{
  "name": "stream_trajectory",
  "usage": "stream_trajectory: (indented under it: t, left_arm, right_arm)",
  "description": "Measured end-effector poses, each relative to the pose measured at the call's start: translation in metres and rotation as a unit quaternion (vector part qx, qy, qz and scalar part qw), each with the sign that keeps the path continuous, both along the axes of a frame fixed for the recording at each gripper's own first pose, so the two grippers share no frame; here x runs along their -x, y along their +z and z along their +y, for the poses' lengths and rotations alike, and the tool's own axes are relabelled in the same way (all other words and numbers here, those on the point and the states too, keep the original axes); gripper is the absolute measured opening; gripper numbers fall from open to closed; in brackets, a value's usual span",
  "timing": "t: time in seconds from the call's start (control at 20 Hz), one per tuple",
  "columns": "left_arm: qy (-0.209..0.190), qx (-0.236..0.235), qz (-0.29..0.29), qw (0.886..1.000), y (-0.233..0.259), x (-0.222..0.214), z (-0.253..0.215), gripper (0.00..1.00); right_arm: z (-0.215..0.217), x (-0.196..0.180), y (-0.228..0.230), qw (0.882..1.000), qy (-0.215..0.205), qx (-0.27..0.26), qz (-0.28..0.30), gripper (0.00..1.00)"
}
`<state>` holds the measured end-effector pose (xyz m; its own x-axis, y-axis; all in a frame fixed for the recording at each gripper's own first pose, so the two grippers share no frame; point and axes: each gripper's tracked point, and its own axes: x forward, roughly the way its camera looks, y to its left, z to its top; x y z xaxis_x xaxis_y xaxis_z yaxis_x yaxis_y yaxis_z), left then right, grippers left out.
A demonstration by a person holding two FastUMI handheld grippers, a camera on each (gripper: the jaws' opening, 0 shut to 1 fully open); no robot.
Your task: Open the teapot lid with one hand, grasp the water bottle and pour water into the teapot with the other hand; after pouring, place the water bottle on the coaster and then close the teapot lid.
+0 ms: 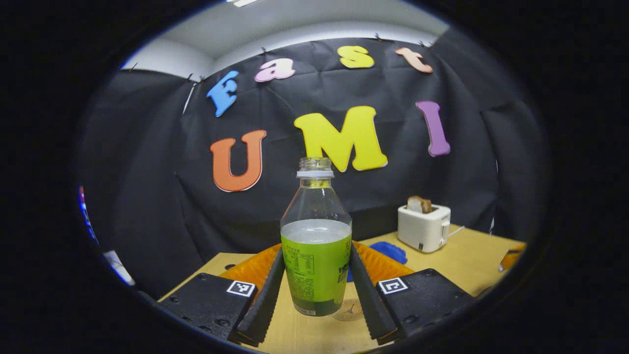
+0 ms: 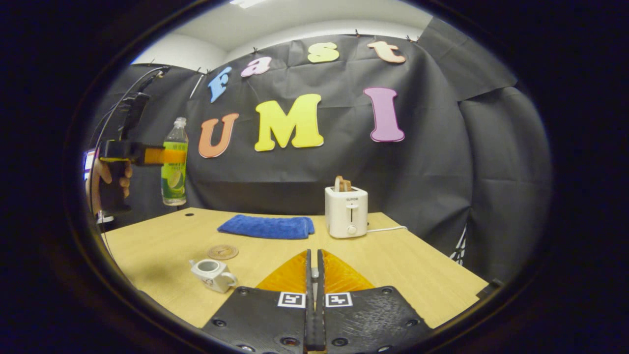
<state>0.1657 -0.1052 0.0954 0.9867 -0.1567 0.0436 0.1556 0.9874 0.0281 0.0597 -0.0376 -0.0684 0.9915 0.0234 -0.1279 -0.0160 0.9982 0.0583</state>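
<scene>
While the left gripper [image 1: 314, 275] clamps both fingers on the label of the uncapped water bottle [image 1: 315, 246], holding it upright in the air over the coaster [image 1: 350, 310], the teapot [image 2: 212, 273] sits open on the near left of the wooden table [image 2: 403, 265], its lid nowhere I can make out. The right gripper [image 2: 315, 275] has its fingers drawn together; whether they pinch the lid I cannot tell. Judging by this, the bottle is in transit; whether pouring is done is unclear. Setting it down calls for a straight descent onto the coaster
</scene>
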Motion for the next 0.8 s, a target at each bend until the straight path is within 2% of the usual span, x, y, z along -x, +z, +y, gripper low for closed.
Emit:
stream_trajectory:
  t: [0.05,0.2,0.35,0.45,0.8]
  left_arm:
    - [0.000,0.022,-0.002,1.000,0.002,-0.005,0.002,0.76]
    - [-0.017,0.046,-0.012,0.999,-0.002,-0.012,-0.006,0.76]
    - [-0.030,0.039,0.001,0.999,-0.022,-0.023,-0.011,0.77]
    - [-0.042,0.037,0.009,0.998,-0.046,-0.045,-0.023,0.77]
    - [-0.069,0.052,0.048,0.995,-0.105,-0.063,-0.055,0.77]
  right_arm:
    - [0.002,-0.001,-0.004,1.000,0.002,0.000,0.004,0.00]
    - [0.007,-0.004,-0.010,1.000,0.008,0.005,0.011,0.00]
    - [0.008,-0.006,-0.016,1.000,0.009,0.009,0.017,0.00]
    - [0.008,-0.008,-0.019,1.000,0.010,0.006,0.021,0.00]
    - [0.003,-0.014,-0.031,0.999,0.005,0.002,0.034,0.00]
